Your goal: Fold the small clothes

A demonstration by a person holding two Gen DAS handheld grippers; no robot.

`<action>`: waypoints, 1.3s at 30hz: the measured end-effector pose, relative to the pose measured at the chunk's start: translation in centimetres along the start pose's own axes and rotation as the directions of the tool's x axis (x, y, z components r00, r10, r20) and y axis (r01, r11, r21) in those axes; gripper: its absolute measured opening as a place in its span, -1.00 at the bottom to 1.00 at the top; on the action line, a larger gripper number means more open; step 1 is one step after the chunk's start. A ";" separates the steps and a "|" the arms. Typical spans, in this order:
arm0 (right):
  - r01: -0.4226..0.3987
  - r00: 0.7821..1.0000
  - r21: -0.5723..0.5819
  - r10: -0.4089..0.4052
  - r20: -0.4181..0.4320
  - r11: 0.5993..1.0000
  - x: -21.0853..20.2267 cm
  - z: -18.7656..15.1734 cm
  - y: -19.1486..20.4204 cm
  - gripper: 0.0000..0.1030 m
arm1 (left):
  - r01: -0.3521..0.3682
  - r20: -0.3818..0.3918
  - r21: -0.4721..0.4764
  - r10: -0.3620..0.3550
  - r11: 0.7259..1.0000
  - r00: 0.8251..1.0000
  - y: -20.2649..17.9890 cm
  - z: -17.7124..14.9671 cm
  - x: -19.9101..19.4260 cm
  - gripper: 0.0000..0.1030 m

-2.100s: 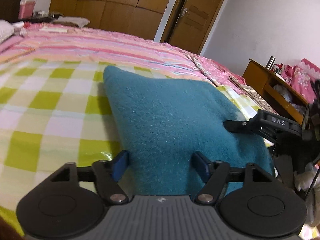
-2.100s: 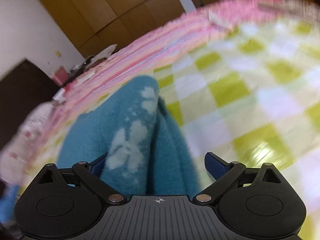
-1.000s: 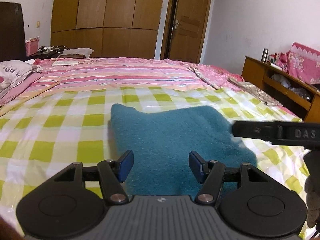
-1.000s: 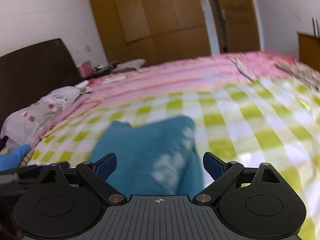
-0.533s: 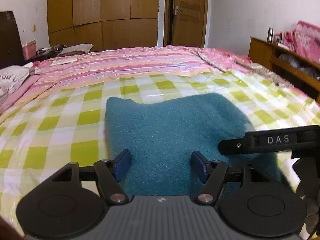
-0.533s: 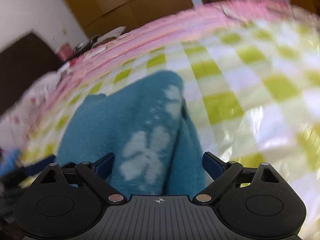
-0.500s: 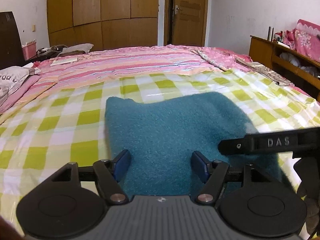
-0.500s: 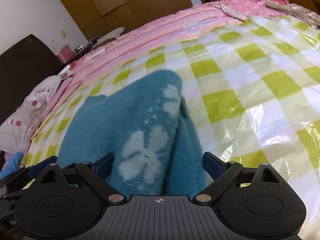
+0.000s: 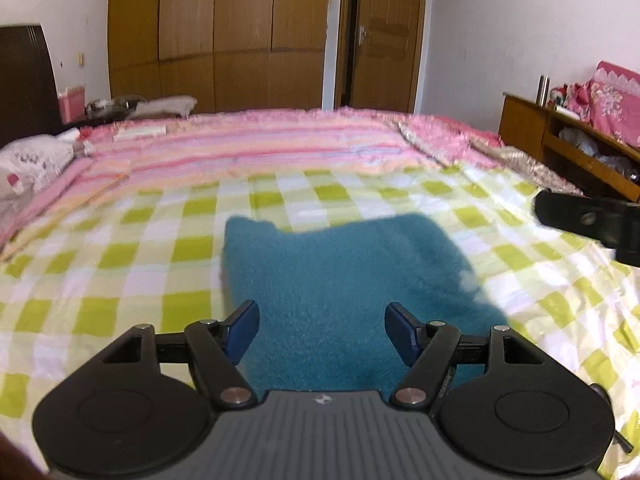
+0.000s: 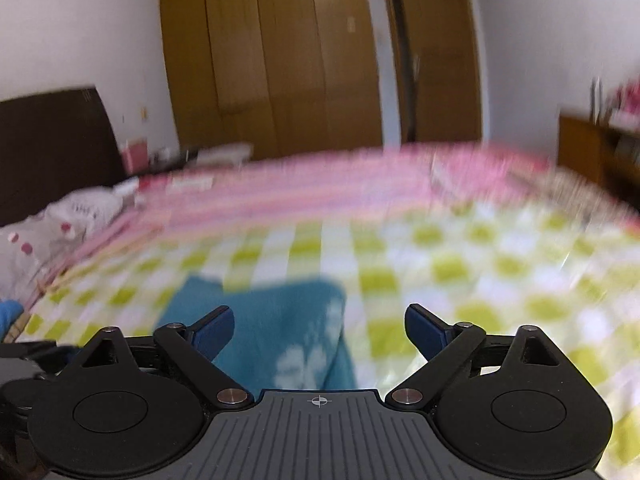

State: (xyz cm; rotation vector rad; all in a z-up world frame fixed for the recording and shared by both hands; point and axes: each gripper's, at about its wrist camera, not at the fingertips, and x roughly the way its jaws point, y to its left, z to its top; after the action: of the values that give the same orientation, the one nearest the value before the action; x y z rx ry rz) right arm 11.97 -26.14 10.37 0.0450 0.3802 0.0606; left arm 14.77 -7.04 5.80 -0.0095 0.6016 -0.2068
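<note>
A folded teal fleece garment (image 9: 344, 276) lies flat on the green-and-white checked sheet (image 9: 120, 264) of the bed. My left gripper (image 9: 320, 330) hovers over its near edge, open, with nothing pressed between its blue pads. In the right wrist view the same garment (image 10: 272, 320) shows a pale flower print, blurred. My right gripper (image 10: 319, 330) hangs above and behind it, its jaws opening wide and nothing between them. A black part of the right gripper (image 9: 592, 220) shows at the right edge of the left wrist view.
A pink striped quilt (image 9: 260, 144) covers the far half of the bed. A pillow (image 9: 32, 160) lies at the left by the dark headboard. A wooden shelf unit (image 9: 568, 148) stands to the right. Wardrobe doors (image 9: 216, 36) fill the back wall.
Both grippers have pulled back and up from the garment, so more of the room shows. The right gripper's black part has shifted from over the garment to the right edge. The garment lies still.
</note>
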 end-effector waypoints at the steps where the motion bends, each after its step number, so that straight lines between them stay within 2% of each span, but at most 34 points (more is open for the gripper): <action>1: 0.015 0.999 -0.006 -0.015 0.050 1.000 -1.2 0.0 0.3 1.00 | -0.004 0.020 0.006 0.004 1.000 1.000 -0.1 0.2 -0.8 0.43; 4: 0.022 0.993 -0.026 -0.019 0.116 0.999 -3.2 0.1 1.2 1.00 | -0.017 0.052 0.014 0.017 1.000 0.999 -0.2 0.5 -2.4 0.43; 12: 0.014 0.996 -0.002 -0.013 0.094 1.000 -4.4 -0.1 1.8 1.00 | -0.038 0.085 0.004 0.038 0.999 0.996 0.2 -0.2 -4.8 0.51; 15: 0.006 0.998 0.021 -0.007 0.064 1.000 -4.7 -0.7 1.8 1.00 | -0.042 0.084 0.004 0.042 0.999 0.996 0.3 -0.7 -5.1 0.58; 19: 0.040 0.999 0.004 -0.040 -0.002 0.999 -4.5 -2.1 2.3 1.00 | -0.053 0.087 0.026 0.051 0.998 0.995 0.0 -1.5 -5.6 0.76; 22: 0.051 0.999 -0.016 -0.052 -0.018 0.999 -4.9 -3.2 2.9 1.00 | -0.048 0.093 0.030 0.045 0.998 0.995 0.0 -2.2 -6.1 0.77; 27: 0.059 0.998 -0.018 -0.059 -0.029 0.998 -5.6 -4.8 3.3 1.00 | -0.046 0.074 0.038 0.043 0.998 0.996 -0.2 -3.0 -6.1 0.79; 36: 0.065 0.990 -0.003 -0.065 -0.123 0.998 -5.8 -6.9 3.3 1.00 | -0.021 -0.002 0.029 0.021 0.999 1.000 -0.4 -5.1 -5.8 0.80; 39: 0.072 0.984 -0.005 -0.071 -0.161 0.997 -6.0 -8.3 3.4 1.00 | -0.028 -0.022 0.046 0.029 0.999 0.999 -0.6 -6.2 -5.7 0.89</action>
State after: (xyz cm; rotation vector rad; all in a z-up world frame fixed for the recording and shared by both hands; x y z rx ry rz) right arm 3.16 -22.87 5.09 0.0272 0.5428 -0.0071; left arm 6.61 -6.21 3.93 0.0456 0.6192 -0.1931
